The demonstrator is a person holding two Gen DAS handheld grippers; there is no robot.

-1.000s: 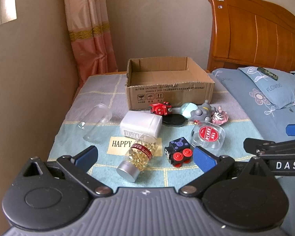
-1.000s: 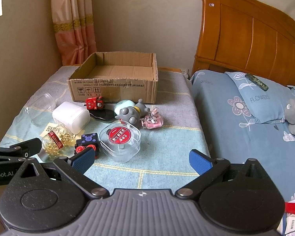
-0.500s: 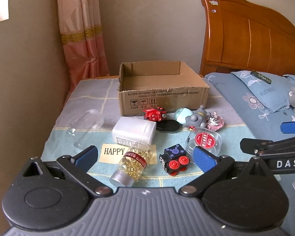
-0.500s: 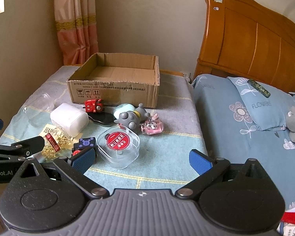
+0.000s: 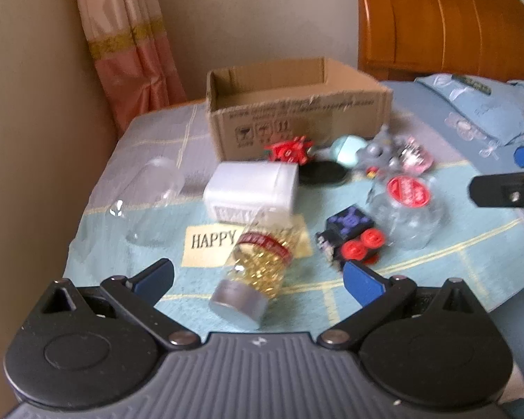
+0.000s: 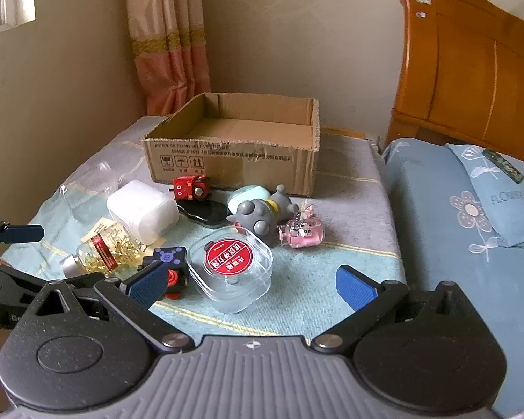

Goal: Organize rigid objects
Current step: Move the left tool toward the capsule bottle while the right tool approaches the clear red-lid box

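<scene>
The left gripper (image 5: 258, 277) hangs with its jaws spread wide and nothing between them, low over the near edge of the cloth-covered surface (image 5: 464, 251). Just ahead of it a capsule bottle (image 5: 258, 272) lies on its side, silver cap toward the gripper, resting across a HAPPY card (image 5: 211, 244). Beyond that lies a white container (image 5: 253, 190), with a clear jar (image 5: 153, 202) on its side farther left.

The right gripper (image 6: 249, 281) is likewise wide apart and empty. Between its blue pads sits a clear square case (image 6: 232, 272) with a round red label; touching the case on the left is a black and purple cube toy (image 6: 169, 262). Farther out are a grey figure (image 6: 258, 218), a pink charm bottle (image 6: 302, 235), a mint egg (image 6: 249, 195), a black flat disc (image 6: 206, 213) and a red block toy (image 6: 190, 186).

Behind all these stands 1 open cardboard box (image 6: 234, 164), which looks empty. A bed with a wooden headboard (image 6: 471, 80) lies to the right.
</scene>
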